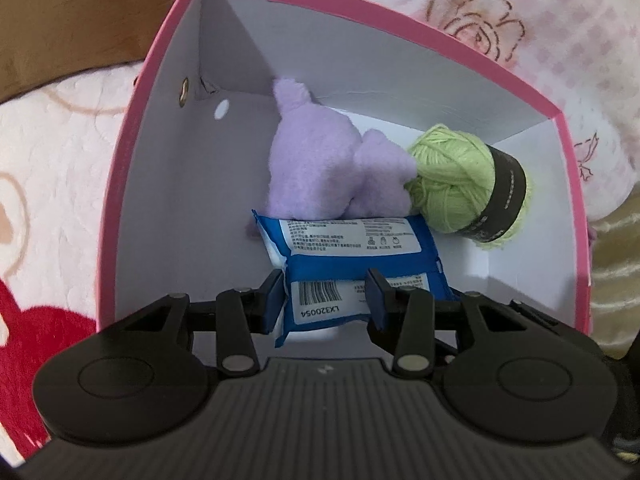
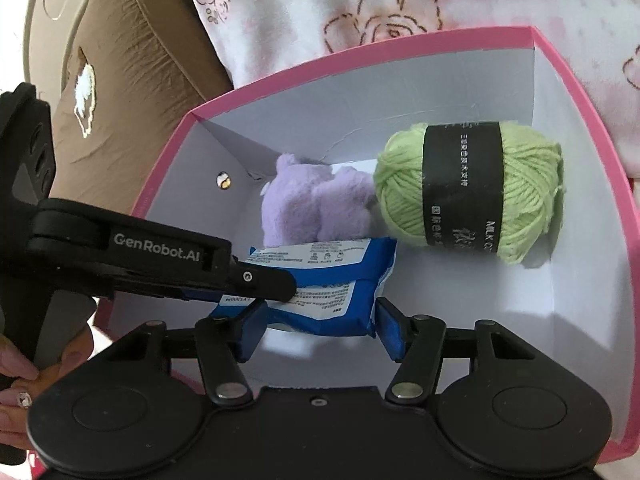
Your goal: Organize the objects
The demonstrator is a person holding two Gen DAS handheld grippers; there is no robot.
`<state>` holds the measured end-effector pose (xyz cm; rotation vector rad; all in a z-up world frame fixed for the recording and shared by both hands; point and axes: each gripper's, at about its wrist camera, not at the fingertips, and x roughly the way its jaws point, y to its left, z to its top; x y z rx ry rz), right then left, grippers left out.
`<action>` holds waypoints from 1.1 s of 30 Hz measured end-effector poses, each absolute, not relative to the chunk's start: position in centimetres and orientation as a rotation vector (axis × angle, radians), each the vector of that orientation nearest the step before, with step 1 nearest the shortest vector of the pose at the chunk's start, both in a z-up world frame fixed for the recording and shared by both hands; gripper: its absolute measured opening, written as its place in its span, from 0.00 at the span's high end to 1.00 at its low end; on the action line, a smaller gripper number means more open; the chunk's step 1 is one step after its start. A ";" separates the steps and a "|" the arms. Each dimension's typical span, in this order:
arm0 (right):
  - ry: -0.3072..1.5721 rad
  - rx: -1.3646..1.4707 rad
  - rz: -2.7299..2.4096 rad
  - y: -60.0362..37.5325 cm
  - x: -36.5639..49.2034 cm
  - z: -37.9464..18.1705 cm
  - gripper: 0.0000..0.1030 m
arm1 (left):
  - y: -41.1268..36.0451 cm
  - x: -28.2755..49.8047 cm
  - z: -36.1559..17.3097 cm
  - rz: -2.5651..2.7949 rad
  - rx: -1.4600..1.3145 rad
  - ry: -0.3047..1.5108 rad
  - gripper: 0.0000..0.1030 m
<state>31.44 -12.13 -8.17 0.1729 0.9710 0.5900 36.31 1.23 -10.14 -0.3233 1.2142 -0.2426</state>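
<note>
A pink box with white inside walls [image 1: 160, 200] [image 2: 592, 280] holds a purple plush toy [image 1: 320, 168] [image 2: 304, 212] and a green yarn ball with a black band [image 1: 452, 184] [image 2: 528, 200]. A blue wipes packet [image 1: 352, 256] [image 2: 340, 276] hangs low inside the box, in front of the plush. My left gripper [image 1: 326, 300] is shut on its barcode end; its finger [image 2: 260, 280] reaches in from the left in the right wrist view. My right gripper [image 2: 318, 328] stands around the packet's near edge, pads close beside it without visibly squeezing it.
The box rests on a pink and white floral blanket [image 1: 520, 20] [image 2: 360, 0]. A brown cushion [image 1: 80, 20] [image 2: 140, 80] lies beyond its left corner. A red patch of blanket [image 1: 40, 340] shows at the near left. A hand [image 2: 16, 364] grips the left gripper's handle.
</note>
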 end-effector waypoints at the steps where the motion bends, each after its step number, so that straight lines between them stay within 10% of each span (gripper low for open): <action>1: 0.971 0.178 0.591 -12.2 31.4 -8.2 0.38 | 1.2 36.3 -10.1 -0.239 -0.317 1.213 0.60; 16: 0.957 0.143 0.600 -12.5 31.1 -8.2 0.47 | -1.5 35.0 -8.4 -0.194 -0.058 1.093 0.40; 33: 0.904 0.070 0.611 -12.9 29.8 -4.1 0.47 | -0.2 31.1 -5.8 -0.214 -0.141 1.058 0.40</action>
